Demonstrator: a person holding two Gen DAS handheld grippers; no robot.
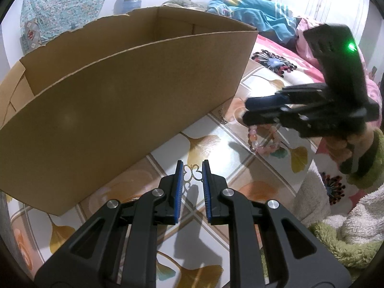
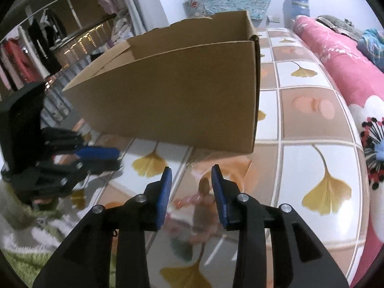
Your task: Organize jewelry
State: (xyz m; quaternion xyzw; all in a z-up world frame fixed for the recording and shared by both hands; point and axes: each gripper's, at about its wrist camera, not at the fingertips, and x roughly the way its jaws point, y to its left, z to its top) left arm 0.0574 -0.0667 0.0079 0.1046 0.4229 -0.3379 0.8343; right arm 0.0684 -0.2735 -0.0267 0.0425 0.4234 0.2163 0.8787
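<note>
A gold butterfly pendant [image 1: 192, 173] lies on the tiled cloth between the blue pads of my left gripper [image 1: 192, 171], which is open around it. A pink bead bracelet [image 1: 262, 141] lies to the right, just below my right gripper [image 1: 247, 111]. In the right wrist view the bracelet [image 2: 199, 199] is blurred between the open fingers of my right gripper [image 2: 192, 175]. A thin chain [image 1: 222, 116] lies by the corner of the open cardboard box [image 1: 134, 88], which also shows in the right wrist view [image 2: 182, 91]. My left gripper [image 2: 105, 158] shows at the left there.
The table has a ginkgo-leaf tiled cloth [image 2: 312, 168]. A pink flowered quilt [image 2: 340, 67] lies along the right. A green and white fuzzy sleeve [image 1: 348, 228] is at the lower right. A wardrobe with clothes [image 2: 36, 55] stands at the far left.
</note>
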